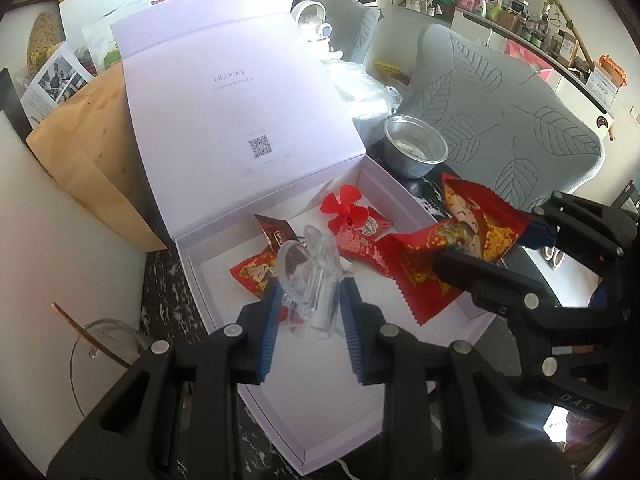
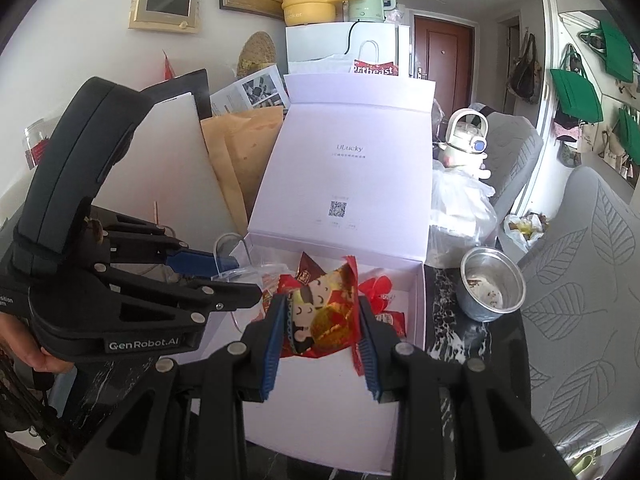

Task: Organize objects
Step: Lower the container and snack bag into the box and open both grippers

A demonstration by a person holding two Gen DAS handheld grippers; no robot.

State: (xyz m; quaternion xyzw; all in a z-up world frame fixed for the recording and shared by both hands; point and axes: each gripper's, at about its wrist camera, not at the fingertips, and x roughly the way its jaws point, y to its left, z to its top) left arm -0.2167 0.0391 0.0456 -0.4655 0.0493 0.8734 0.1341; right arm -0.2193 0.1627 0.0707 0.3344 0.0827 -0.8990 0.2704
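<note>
Two grippers hang over an open white box [image 1: 448, 344] on a cluttered black marbled worktop [image 2: 448, 296]. The left gripper [image 1: 308, 300] pinches a clear plastic piece [image 1: 308, 280]; the right gripper [image 2: 322, 312] pinches a red snack packet [image 2: 320, 312]. A steel bowl [image 2: 492, 288] stands beside the box, near grey leaf-patterned chairs [image 2: 592, 280].

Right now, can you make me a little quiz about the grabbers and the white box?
1. True or false: the white box has its lid closed.
2. What does the left gripper hold: A a spoon, B a clear plastic piece, C a cup?
3. Fill in: the right gripper holds a red ____.

Key: 1 false, the lid stands open. 2 B. 3 snack packet, held above the box.
</note>
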